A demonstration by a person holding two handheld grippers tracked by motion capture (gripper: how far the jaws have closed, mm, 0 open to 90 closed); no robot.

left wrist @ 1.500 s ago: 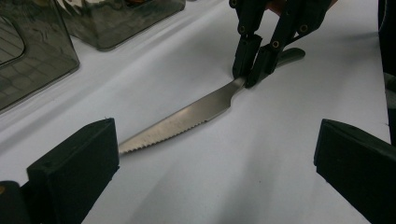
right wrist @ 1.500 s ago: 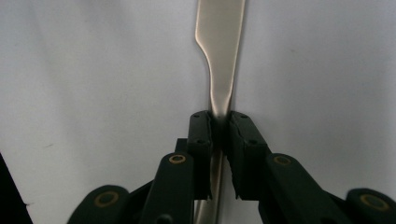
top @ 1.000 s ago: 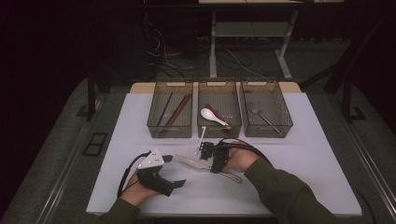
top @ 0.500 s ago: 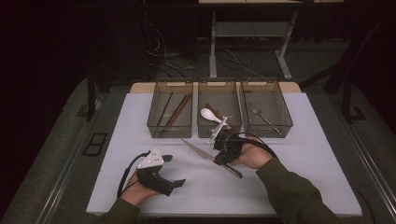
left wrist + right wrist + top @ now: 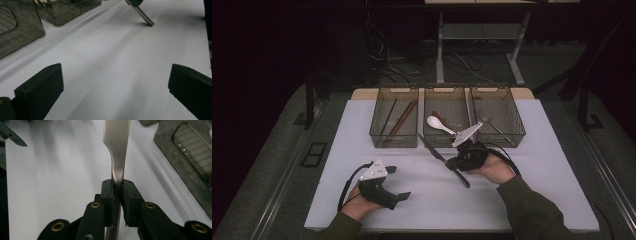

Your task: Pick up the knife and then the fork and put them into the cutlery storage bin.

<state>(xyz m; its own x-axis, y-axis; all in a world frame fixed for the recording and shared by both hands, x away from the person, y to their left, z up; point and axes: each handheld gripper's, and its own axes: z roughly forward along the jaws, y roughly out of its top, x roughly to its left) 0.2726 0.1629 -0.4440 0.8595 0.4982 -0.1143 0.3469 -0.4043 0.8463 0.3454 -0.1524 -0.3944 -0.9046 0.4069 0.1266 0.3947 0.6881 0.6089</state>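
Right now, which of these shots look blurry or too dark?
High view: dim surroundings, only the white table lit. Left gripper view: bins soft. Right gripper view: knife sheen, far table streaked and blurred.

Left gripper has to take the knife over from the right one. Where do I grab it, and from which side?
Probably the straight stretch of the knife that sticks out of the right gripper toward the person. It is bare and slopes down to the table. Bring the left gripper, jaws open, in from the left, square across that stretch. The far end tapers to a point.
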